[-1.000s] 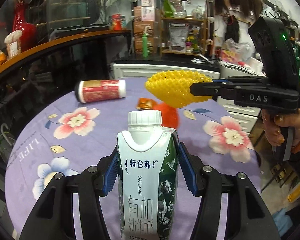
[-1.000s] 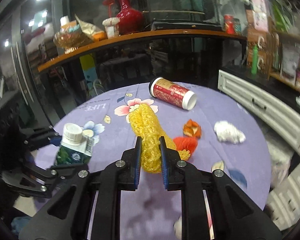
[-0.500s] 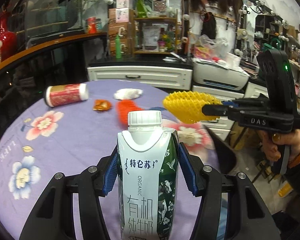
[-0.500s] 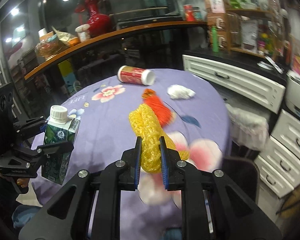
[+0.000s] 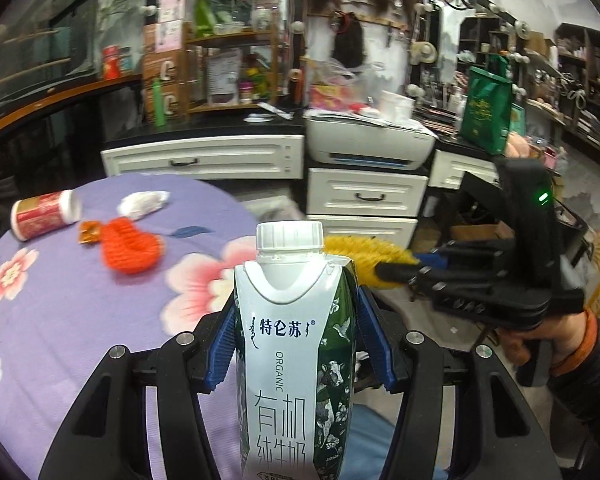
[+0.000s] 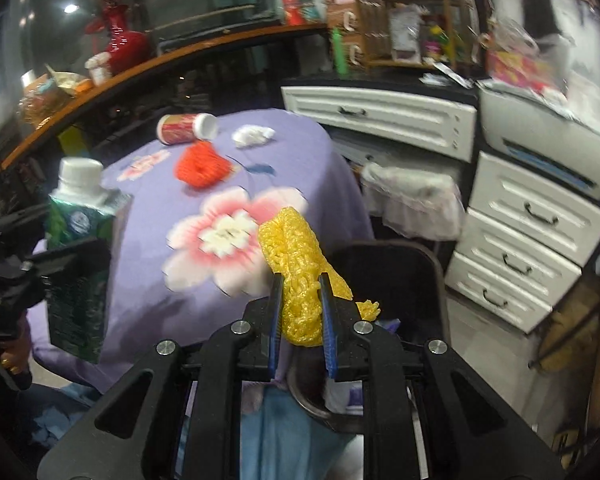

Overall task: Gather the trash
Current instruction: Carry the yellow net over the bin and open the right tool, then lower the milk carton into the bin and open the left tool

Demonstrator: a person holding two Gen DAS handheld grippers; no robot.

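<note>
1. between the blue-padded jaws of the left gripper (image 5: 296, 344) a white and dark green milk carton with a white screw cap (image 5: 294, 344) is gripped upright, both pads pressed against its sides.
2. between the narrow-set jaws of the right gripper (image 6: 302, 312) a yellow foam mesh fruit sleeve (image 6: 296, 268) is clamped, its free end sticking up and forward past the pads.
3. beyond the edge of the round counter with the purple flowered cloth (image 5: 60, 320), the yellow sleeve is held above a dark round bin (image 6: 404, 280) that stands on the floor beside the cloth.
4. from the left wrist view the right gripper is seen at the right, held by a hand (image 5: 540, 340) with an orange cuff, and the yellow sleeve is partly hidden behind the carton's cap.
5. from the right wrist view the carton is seen at the left edge, over the near rim of the counter.
6. on the cloth, an orange foam mesh sleeve (image 5: 130, 250) is left lying, with a small orange-brown wrapper (image 5: 89, 232) just beside it.
7. farther back a crumpled white tissue (image 5: 142, 203) and a red and gold paper cup on its side (image 5: 44, 218) are seen, well apart from both grippers.
8. behind the counter, white drawer cabinets (image 6: 516, 236) and a white printer (image 5: 368, 142) are lined up.
</note>
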